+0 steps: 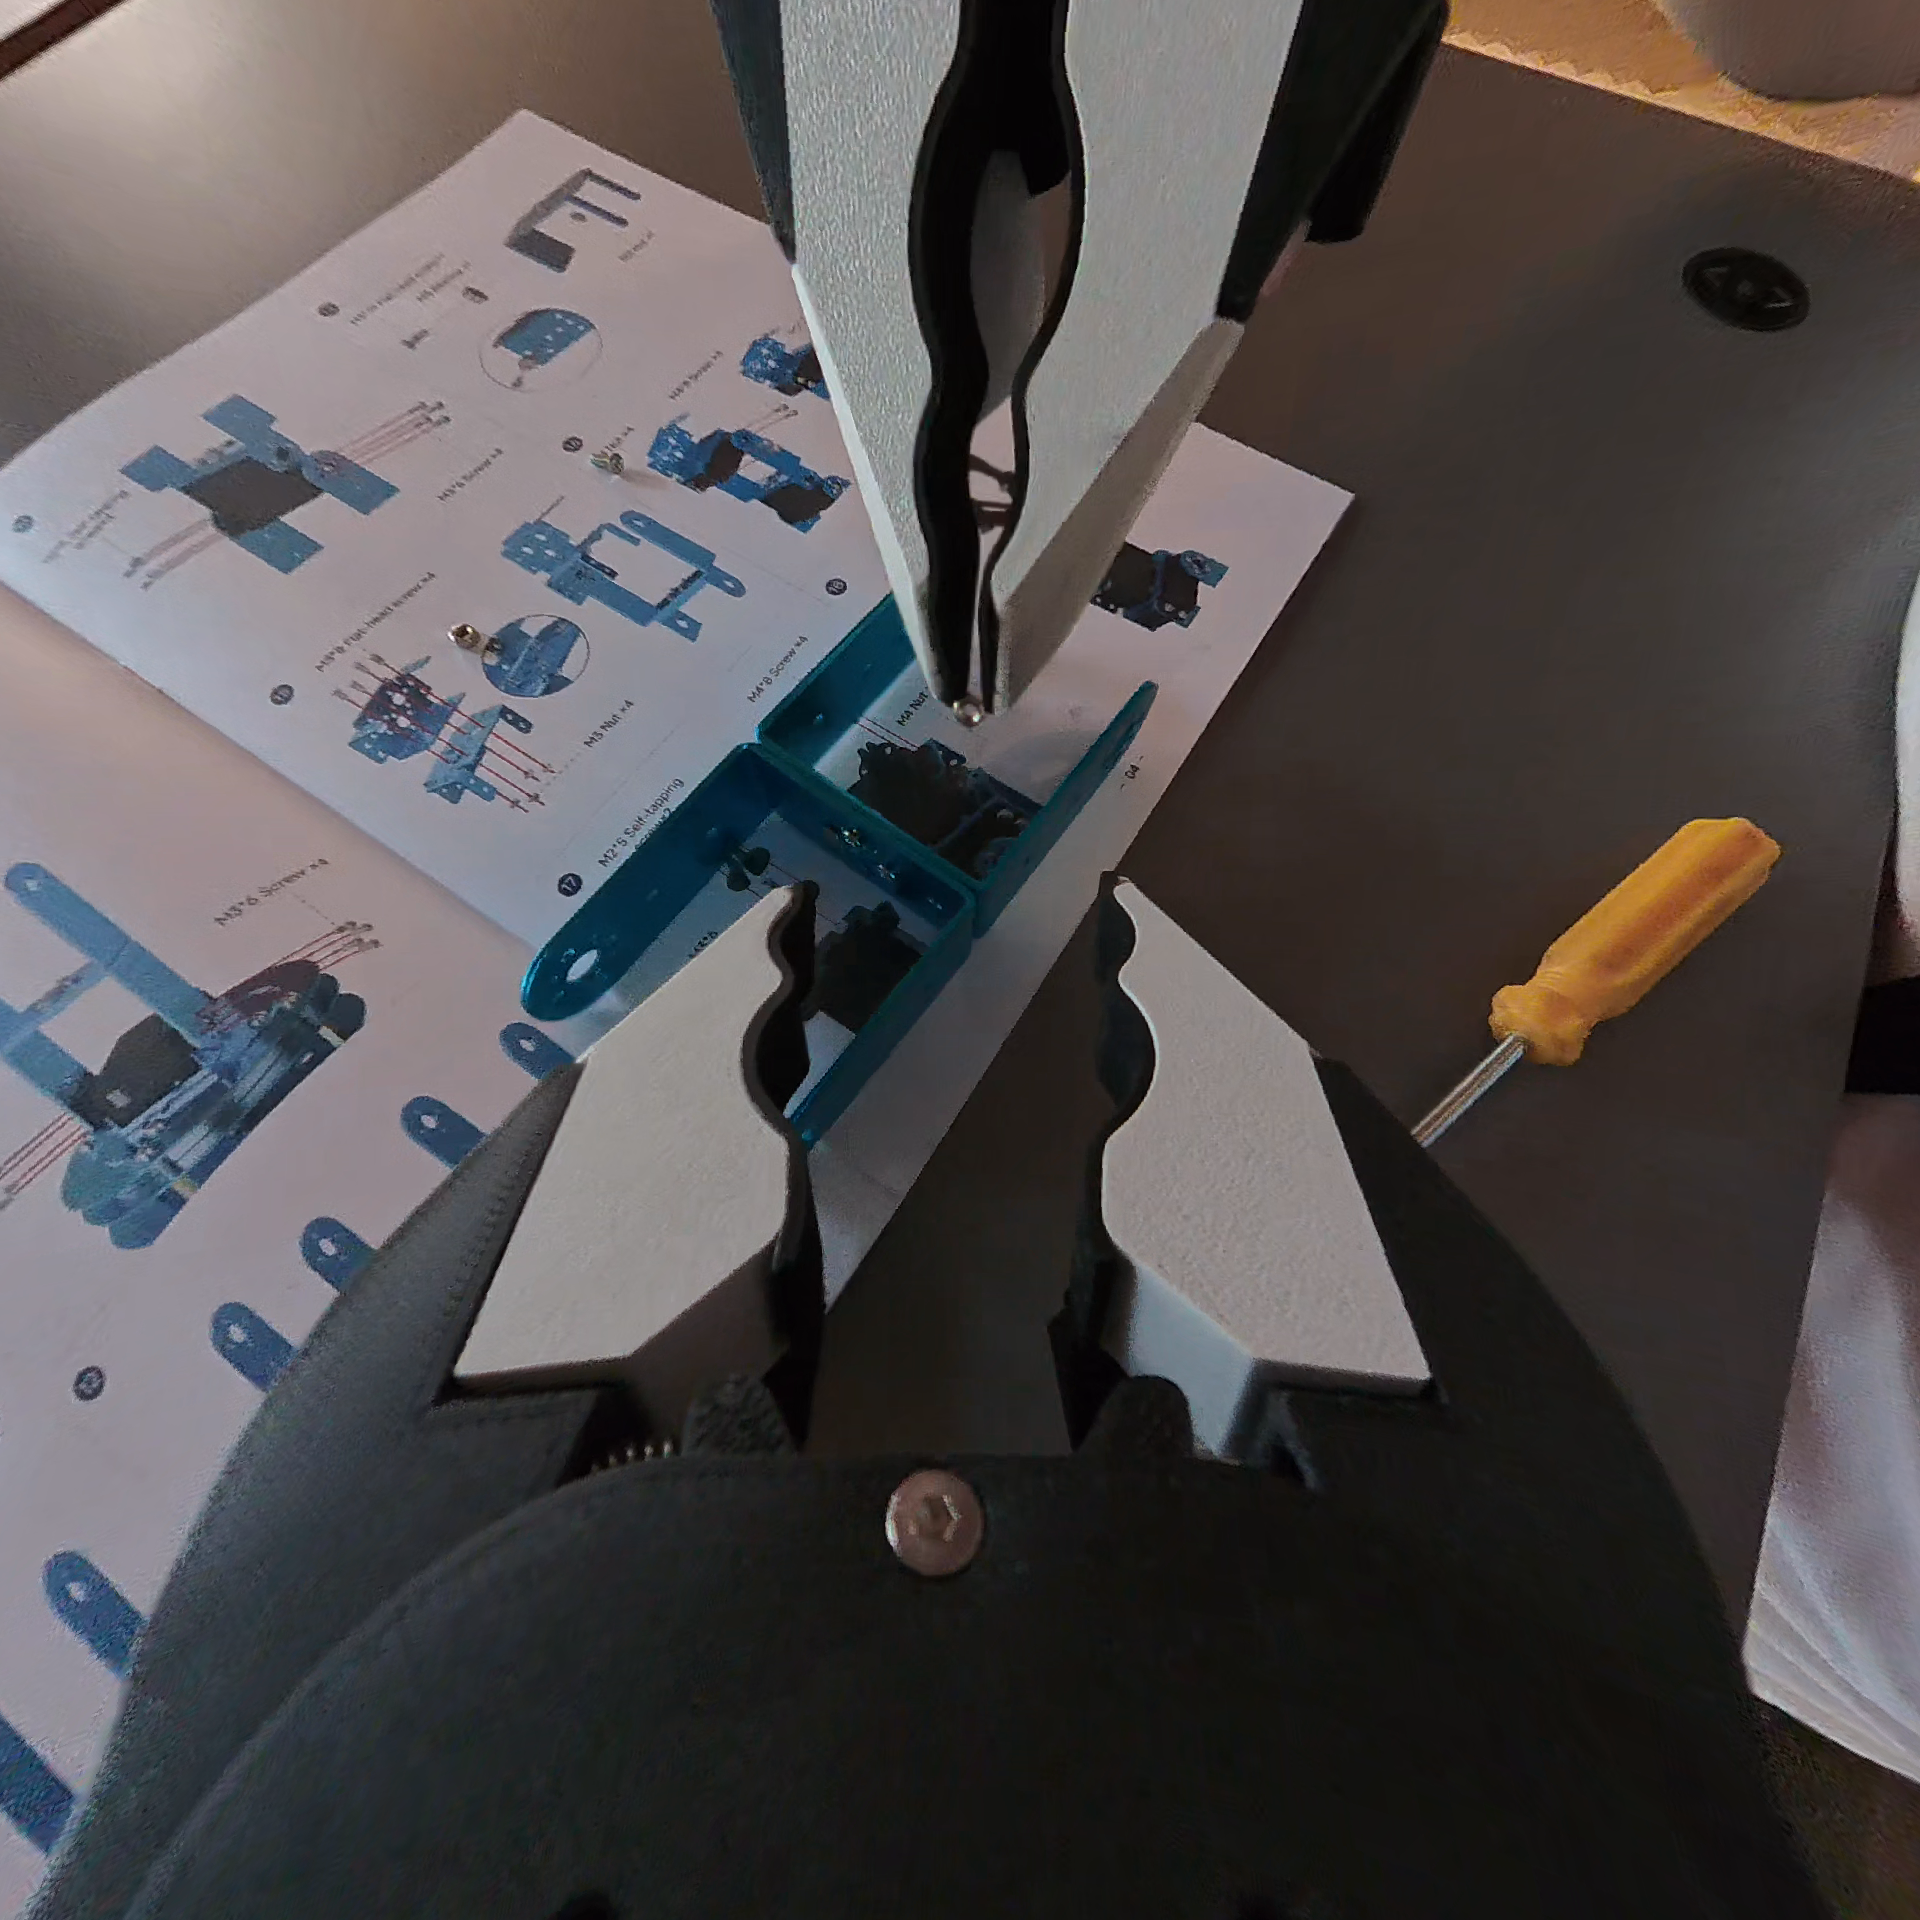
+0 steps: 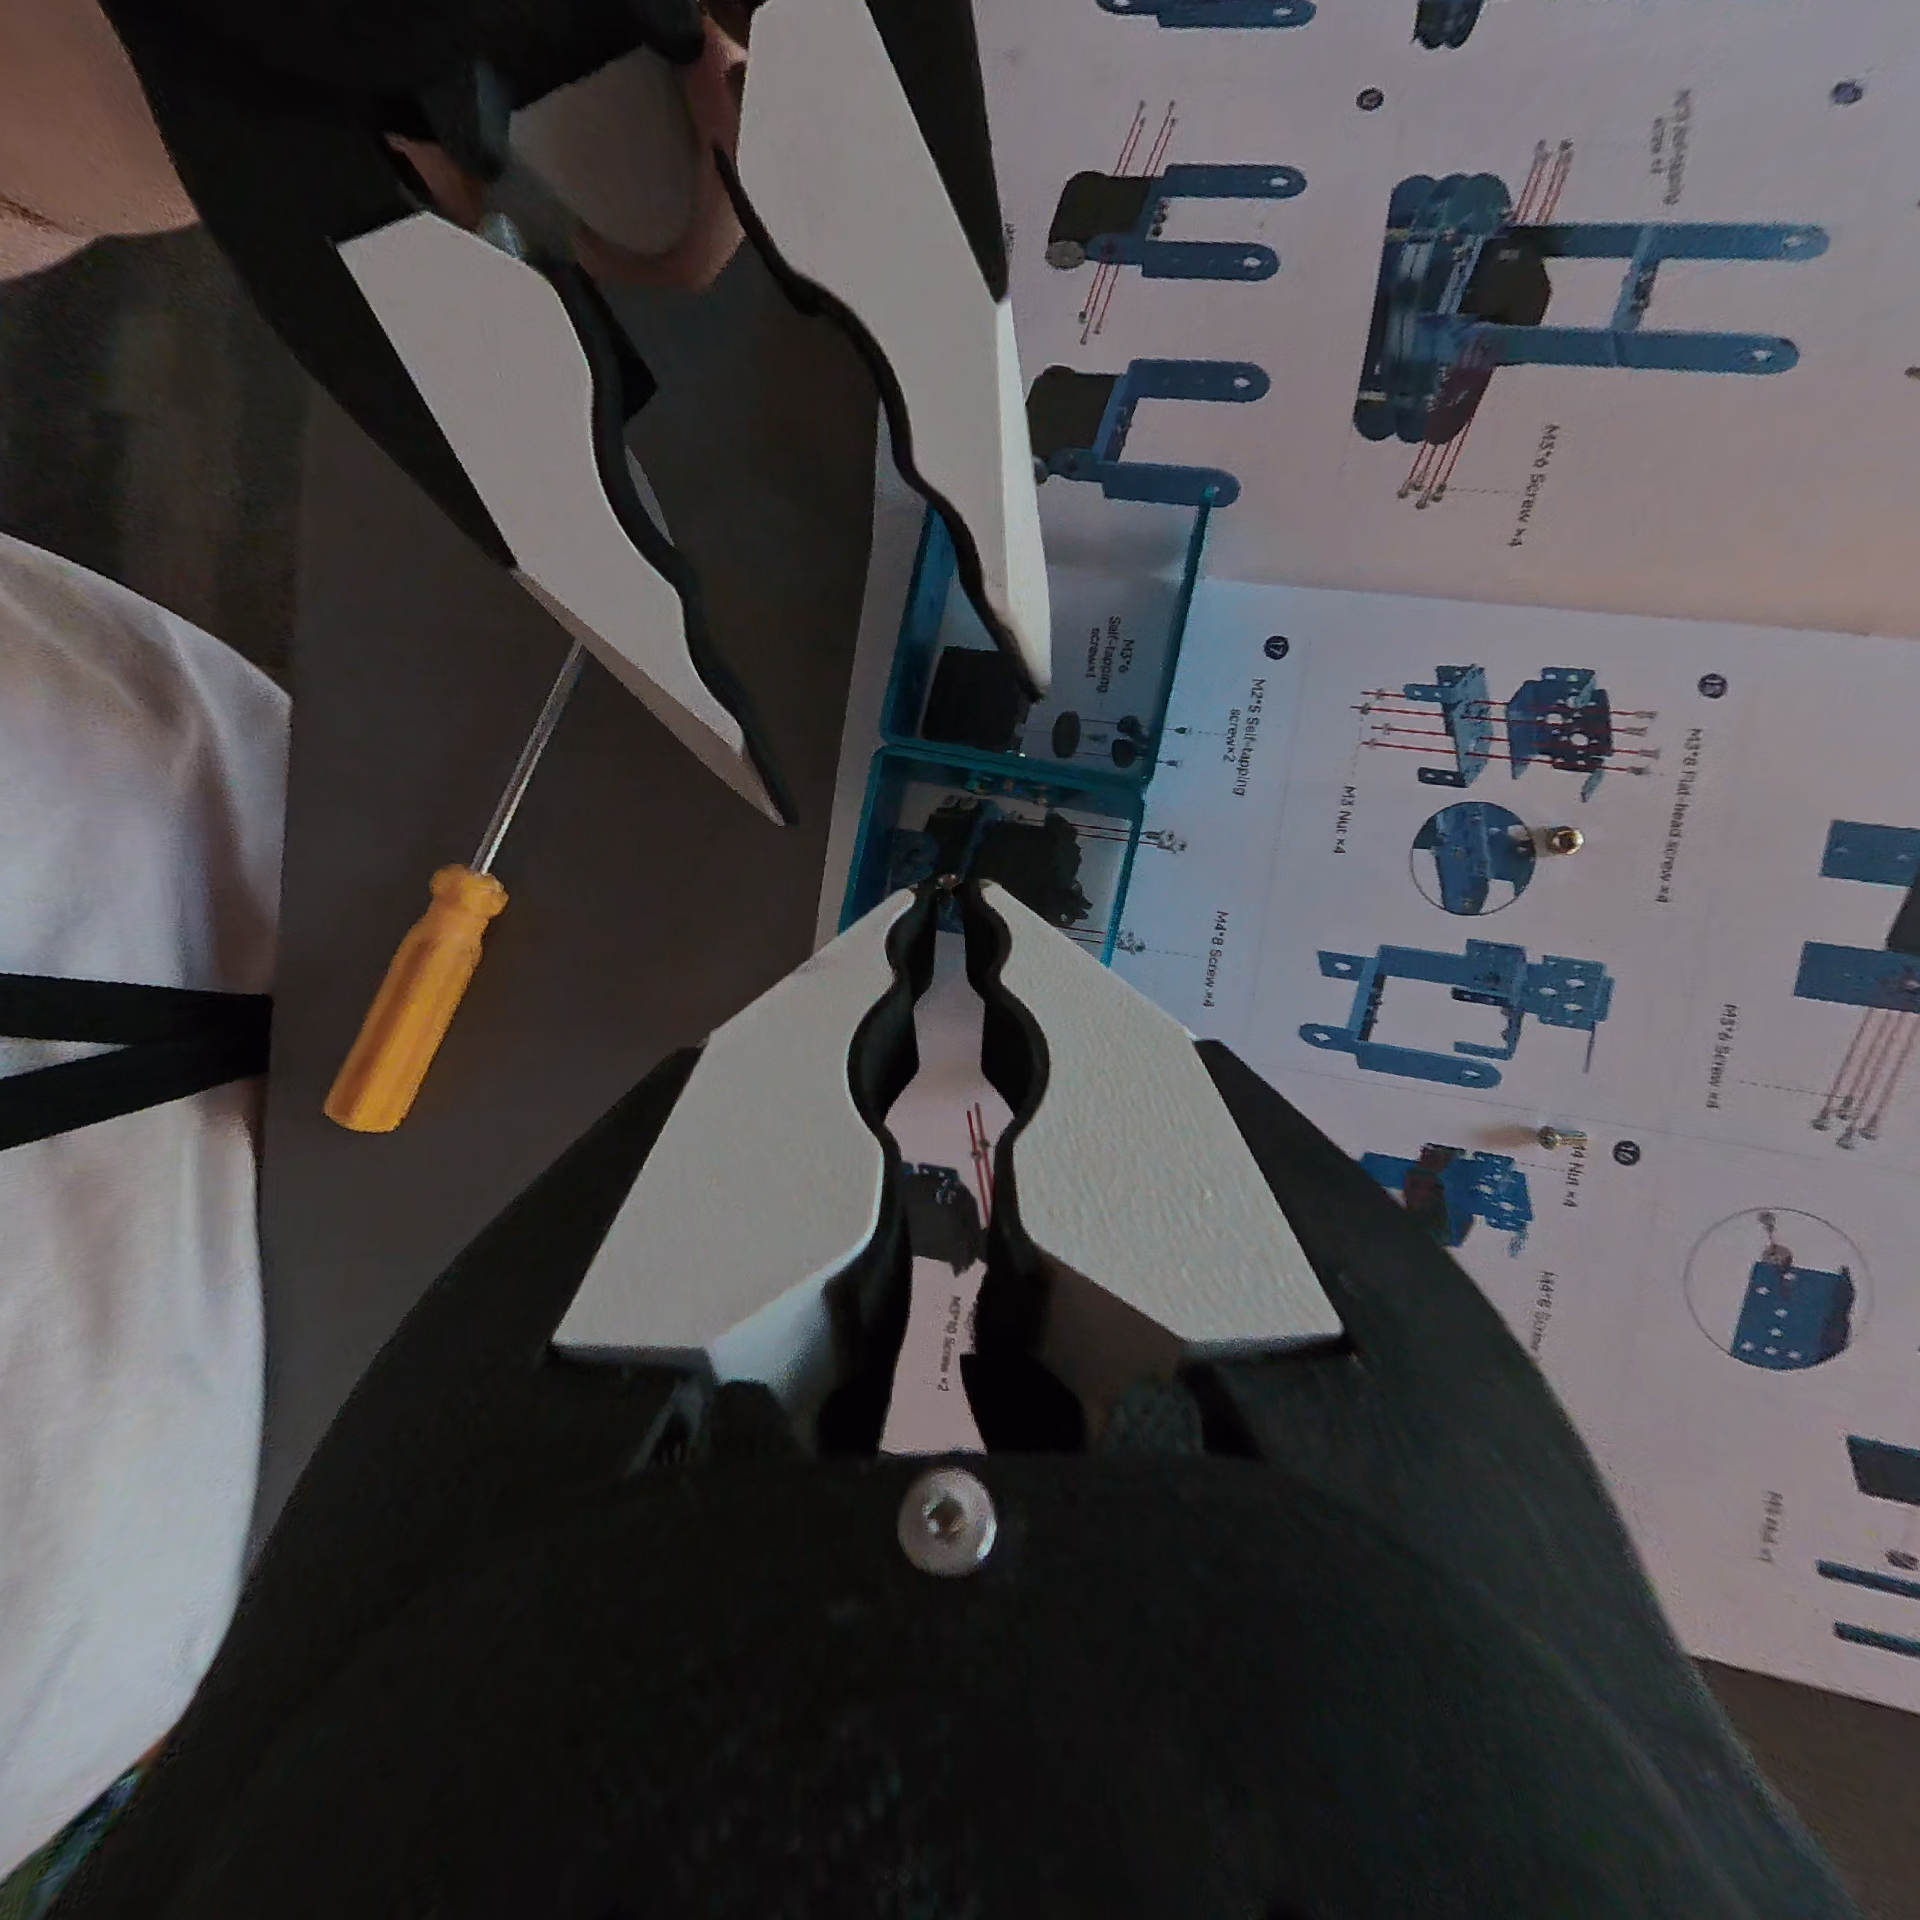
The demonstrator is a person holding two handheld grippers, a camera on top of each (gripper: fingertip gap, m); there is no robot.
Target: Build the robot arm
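Note:
Two blue metal U-brackets [image 1: 883, 831], joined back to back, lie on a printed instruction sheet [image 1: 416, 540]. My left gripper [image 1: 956, 904] is open. One finger reaches inside the nearer bracket and the other stays outside over the table, so a bracket wall sits between them. My right gripper [image 1: 979, 702] comes down from above, shut on a small silver screw [image 1: 966, 711] held just over the farther bracket. In the right wrist view, the right gripper [image 2: 951, 891] pinches the screw [image 2: 948, 882] at the edge of the brackets [image 2: 1132, 831], and the left gripper [image 2: 909, 748] is open opposite.
A yellow-handled screwdriver [image 1: 1631, 935] lies on the dark table [image 1: 1507, 623] right of the brackets; it also shows in the right wrist view [image 2: 416, 997]. A loose nut [image 1: 464, 634] and screw [image 1: 608, 462] rest on the sheet. A person's white garment [image 2: 104, 1039] borders the table. My left and right fingertips are right by each other. The yellow-handled screwdriver [image 1: 1631, 935] is about 10 centimetres from my left fingertips. Look for it in the right wrist view [image 2: 405, 975] too.

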